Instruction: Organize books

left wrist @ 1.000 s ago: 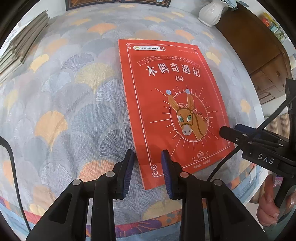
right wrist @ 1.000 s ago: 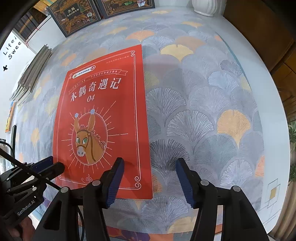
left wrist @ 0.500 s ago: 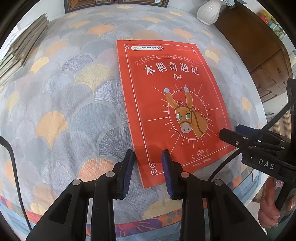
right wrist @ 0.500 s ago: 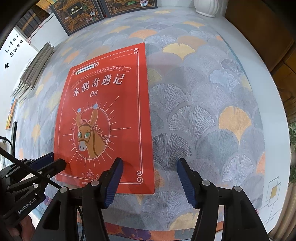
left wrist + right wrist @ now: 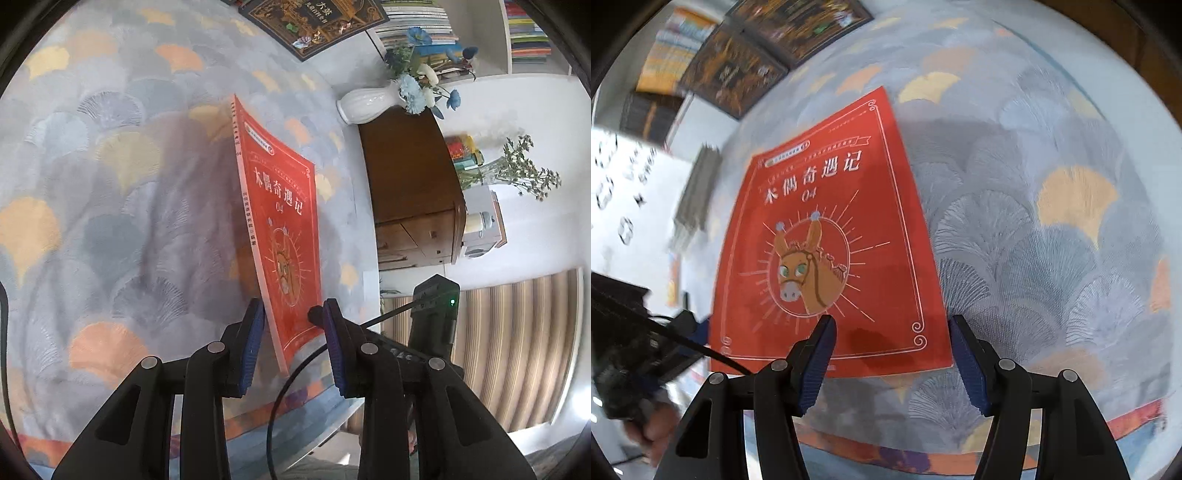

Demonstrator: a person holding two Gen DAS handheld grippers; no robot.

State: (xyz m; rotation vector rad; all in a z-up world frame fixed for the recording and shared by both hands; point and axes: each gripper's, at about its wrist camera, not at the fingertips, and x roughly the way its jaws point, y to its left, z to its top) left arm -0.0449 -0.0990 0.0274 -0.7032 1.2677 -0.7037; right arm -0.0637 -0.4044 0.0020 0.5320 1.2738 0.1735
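A thin red book (image 5: pixel 284 221) with a donkey on its cover is raised off the patterned tablecloth (image 5: pixel 110 184), spine edge up. In the left wrist view my left gripper (image 5: pixel 291 343) stands open around its near corner, and I cannot tell if the pads touch it. In the right wrist view the book (image 5: pixel 827 236) shows cover-on, tilted. My right gripper (image 5: pixel 890 354) is open and empty just in front of its lower edge. The left gripper's tip (image 5: pixel 690 328) shows at the book's lower left corner.
A grey stack of books (image 5: pixel 698 188) lies at the table's far left. Dark framed books (image 5: pixel 738 70) lean at the back. A white vase with blue flowers (image 5: pixel 373 103) stands at the table's far right corner beside a brown cabinet (image 5: pixel 410 192). The table edge (image 5: pixel 295 424) is near.
The red book lay flat on the cloth; now its left side is lifted and it stands tilted on edge. The left gripper has rolled and opened wider around its corner. The right gripper stays open.
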